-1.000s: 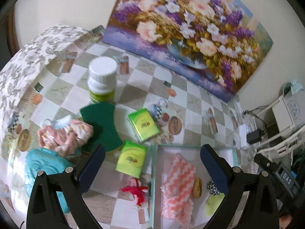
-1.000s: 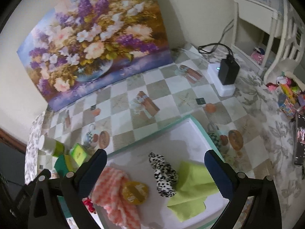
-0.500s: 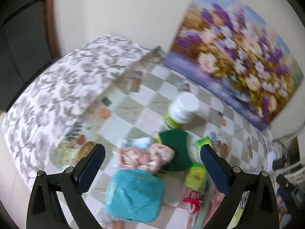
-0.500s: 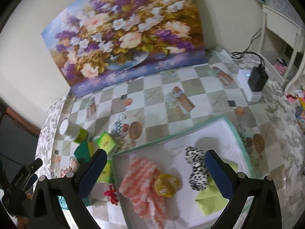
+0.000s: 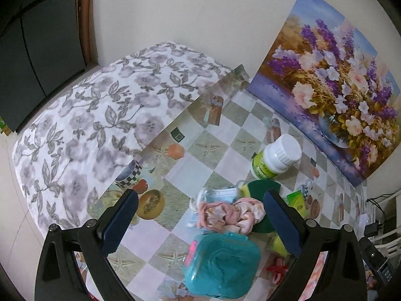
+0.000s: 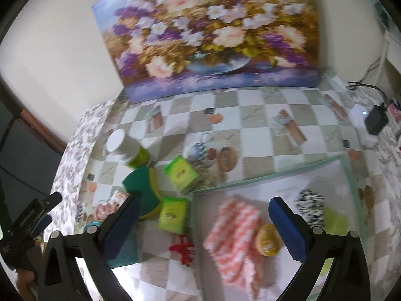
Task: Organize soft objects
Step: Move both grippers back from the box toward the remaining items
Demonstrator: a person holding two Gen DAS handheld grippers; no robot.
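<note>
The pink cloth [image 5: 230,214] lies bunched up near the middle of the left wrist view, a bit low and to the right. It touches the green sponge [image 5: 260,190] behind it and sits just above the teal box [image 5: 223,266]. The left gripper [image 5: 200,223] hangs over this spot with its jaws wide apart and nothing in them. I think the step now is picking the next soft thing, and the pink cloth looks like the one. The next move would be to go down, get the fingers on both sides of the cloth, and pinch without catching the sponge or the box.

The right gripper [image 6: 203,225] is also spread wide and holds nothing. In its view the tray [image 6: 275,176] fills the lower right. A pink and white cloth [image 6: 235,240], a spotted scrunchie [image 6: 310,203], a lime cloth [image 6: 335,222] and a yellow round thing [image 6: 268,238] lie in it already. This view is a bit blurry.

A white-capped bottle [image 5: 275,158] stands behind the sponge. Two green packs [image 6: 175,190] and a red bow [image 6: 184,248] lie left of the tray.

The table [image 5: 225,155] has a checked cover with pictures. A flower painting [image 5: 333,85] leans on the wall at upper right.
</note>
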